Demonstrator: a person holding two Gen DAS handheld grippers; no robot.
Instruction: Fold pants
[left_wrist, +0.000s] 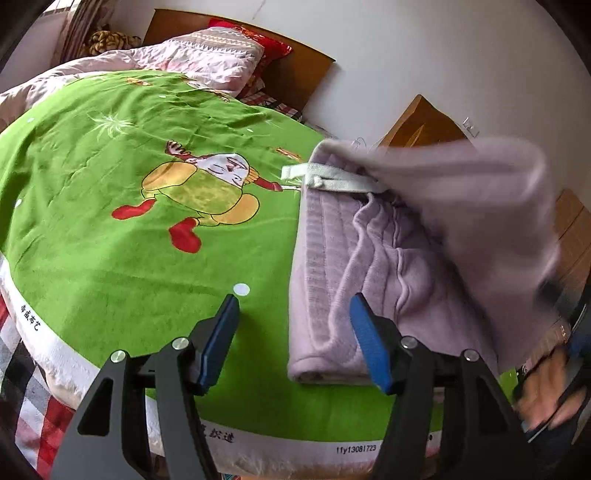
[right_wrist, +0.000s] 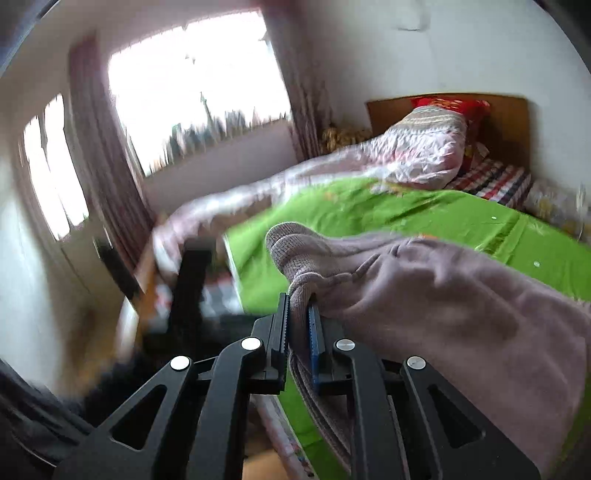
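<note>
The purple pants lie on the green sheet of the bed, near its front edge and toward the right side. Part of them is lifted up in the air (that part looks blurry). The left gripper has its blue pads apart, with nothing pinched; one pad is over the sheet and one is over the folded edge of the pants. The right gripper is squeezed tight on a bunch of the pants cloth, holding it up above the sheet.

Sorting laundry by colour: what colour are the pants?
Pale lilac pants, clearest in the left wrist view.
</note>
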